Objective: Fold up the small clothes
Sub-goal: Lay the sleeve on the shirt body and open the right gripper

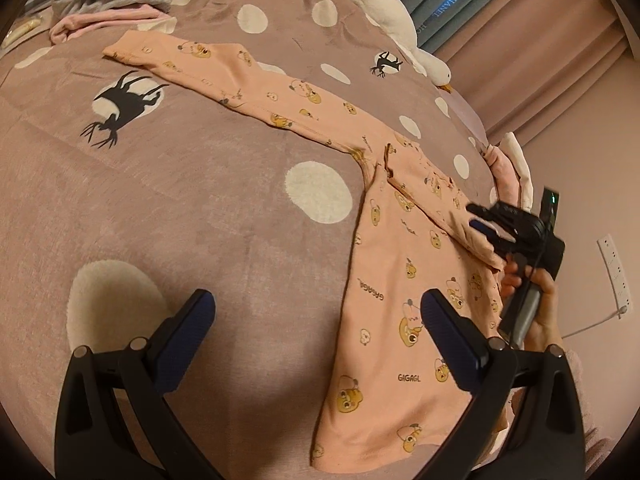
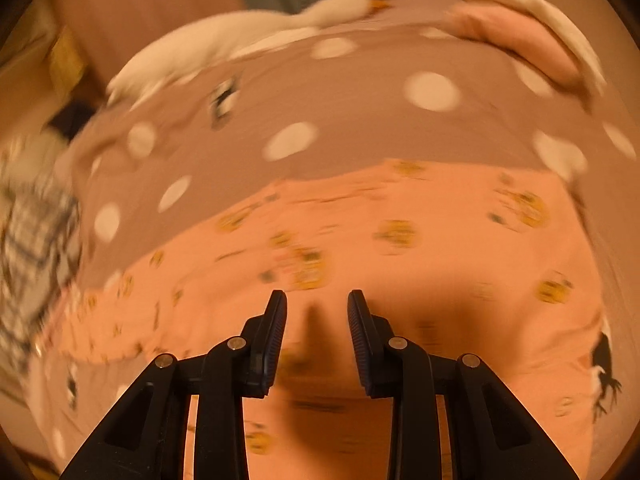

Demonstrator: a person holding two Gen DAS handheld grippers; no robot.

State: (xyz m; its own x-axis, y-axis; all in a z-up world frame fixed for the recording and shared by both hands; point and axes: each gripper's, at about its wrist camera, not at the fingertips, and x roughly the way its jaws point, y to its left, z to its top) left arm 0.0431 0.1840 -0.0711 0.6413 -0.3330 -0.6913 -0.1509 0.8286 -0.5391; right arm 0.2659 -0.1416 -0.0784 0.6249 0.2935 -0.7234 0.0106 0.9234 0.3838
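A small peach long-sleeved shirt (image 1: 404,272) with yellow cartoon prints lies flat on the bed. One sleeve (image 1: 224,76) stretches out to the far left; the other sleeve is folded across the body. My left gripper (image 1: 318,312) is open above the shirt's left edge and holds nothing. In the left wrist view my right gripper (image 1: 478,220) sits at the folded sleeve's cuff on the shirt's right side. In the blurred right wrist view its jaws (image 2: 317,312) stand partly apart just above the peach fabric (image 2: 400,240), with nothing between them.
The bed cover (image 1: 200,184) is mauve with white dots and black deer. A pile of grey and pink clothes (image 1: 108,4) lies at the far left. A white goose plush (image 1: 384,8) lies along the far edge. Pink curtains (image 1: 540,60) hang behind. A pink-and-white cushion (image 2: 532,36) lies at the right.
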